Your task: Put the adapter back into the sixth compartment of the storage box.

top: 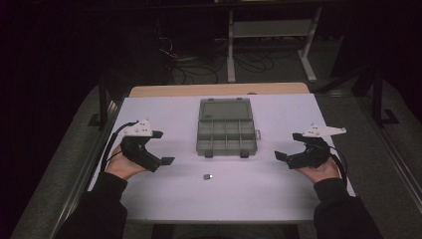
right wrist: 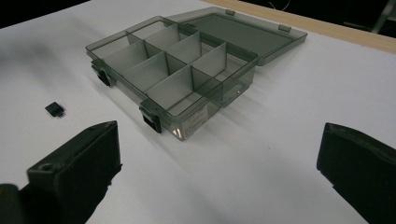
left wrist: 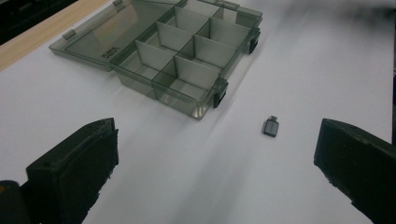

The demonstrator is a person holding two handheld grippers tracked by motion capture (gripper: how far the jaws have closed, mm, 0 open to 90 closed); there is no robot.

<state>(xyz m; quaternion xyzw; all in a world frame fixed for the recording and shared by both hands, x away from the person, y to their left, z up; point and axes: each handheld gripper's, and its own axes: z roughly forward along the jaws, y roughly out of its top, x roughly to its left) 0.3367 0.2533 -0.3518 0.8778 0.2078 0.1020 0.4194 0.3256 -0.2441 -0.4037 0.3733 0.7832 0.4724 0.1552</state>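
Both grippers wide apart, small dark adapter lying loose on the table.

High view: left gripper (top: pixel 158 148) and right gripper (top: pixel 287 146) flank the open smoky-grey plastic compartment box (top: pixel 226 127), jaws spread, empty; the small dark rectangular adapter (top: pixel 208 177) sits just before the box on the white table (top: pixel 164 112). Left gripper view: adapter (left wrist: pixel 271 126) between spread jaws, near the box (left wrist: pixel 177 51). Right gripper view: adapter (right wrist: pixel 55 109) left of the box (right wrist: pixel 187 65).

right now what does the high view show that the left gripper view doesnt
High view alone: both hands, the left gripper and right gripper, both open, plus floor cables beyond the table. Left gripper view alone: a close look at the compartment dividers and the front latches. Shared: the open organiser box, lid flat behind it, the small dark part lying apart in front, and the white table.
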